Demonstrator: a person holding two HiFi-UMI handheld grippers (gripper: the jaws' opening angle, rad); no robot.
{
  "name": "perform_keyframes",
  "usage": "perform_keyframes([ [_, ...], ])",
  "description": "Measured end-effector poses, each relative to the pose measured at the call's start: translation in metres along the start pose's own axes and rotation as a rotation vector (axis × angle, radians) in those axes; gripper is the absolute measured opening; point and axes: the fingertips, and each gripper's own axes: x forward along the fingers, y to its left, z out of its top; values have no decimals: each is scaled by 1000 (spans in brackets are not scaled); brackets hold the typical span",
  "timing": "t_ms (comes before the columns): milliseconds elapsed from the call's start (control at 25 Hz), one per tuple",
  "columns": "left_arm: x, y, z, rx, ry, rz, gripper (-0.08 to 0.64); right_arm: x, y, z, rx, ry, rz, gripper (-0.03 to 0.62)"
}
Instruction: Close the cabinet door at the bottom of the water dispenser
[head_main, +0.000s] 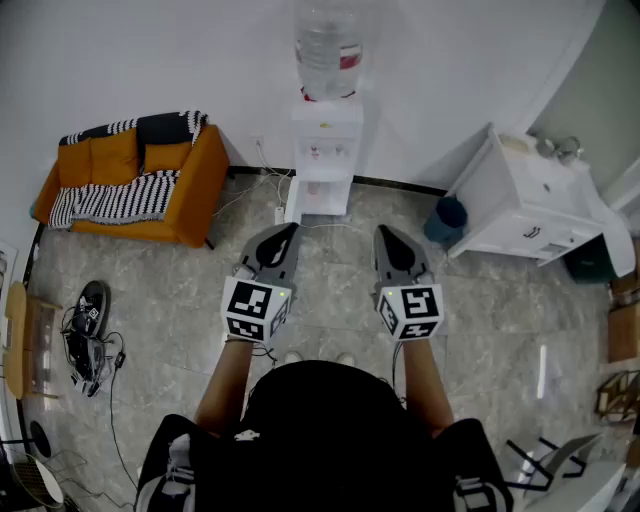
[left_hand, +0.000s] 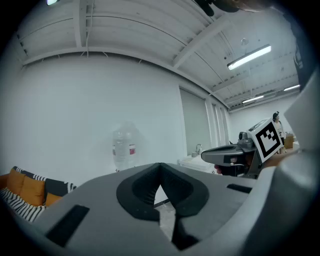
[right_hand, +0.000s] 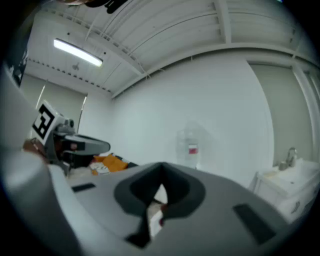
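The white water dispenser (head_main: 326, 150) stands against the far wall with a clear bottle (head_main: 326, 45) on top. At its foot the low cabinet (head_main: 322, 199) shows a pinkish inside, and a white door panel (head_main: 292, 203) seems to hang out to the left. My left gripper (head_main: 289, 233) and right gripper (head_main: 385, 233) are held side by side, level, well short of the dispenser. Both are shut and hold nothing. The bottle (left_hand: 123, 146) shows above the left gripper (left_hand: 160, 170). It also appears in the right gripper view as a bottle (right_hand: 190, 145) above the right gripper (right_hand: 161, 170).
An orange sofa (head_main: 120, 160) with a striped blanket sits at the back left. A white sink cabinet (head_main: 525, 200) and a blue bin (head_main: 447, 218) stand at the right. Cables and gear (head_main: 88, 335) lie on the floor at the left; a cord (head_main: 262, 172) runs beside the dispenser.
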Motion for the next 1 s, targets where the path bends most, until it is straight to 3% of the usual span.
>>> perform_keyframes([
  [440,3,-13,-5,-13,24,15,11,-7,-9,-5,25,-8,23,34],
  [1000,13,-65,-26,-51,61,58,11,-35,-47,-35,70,4,99,35],
])
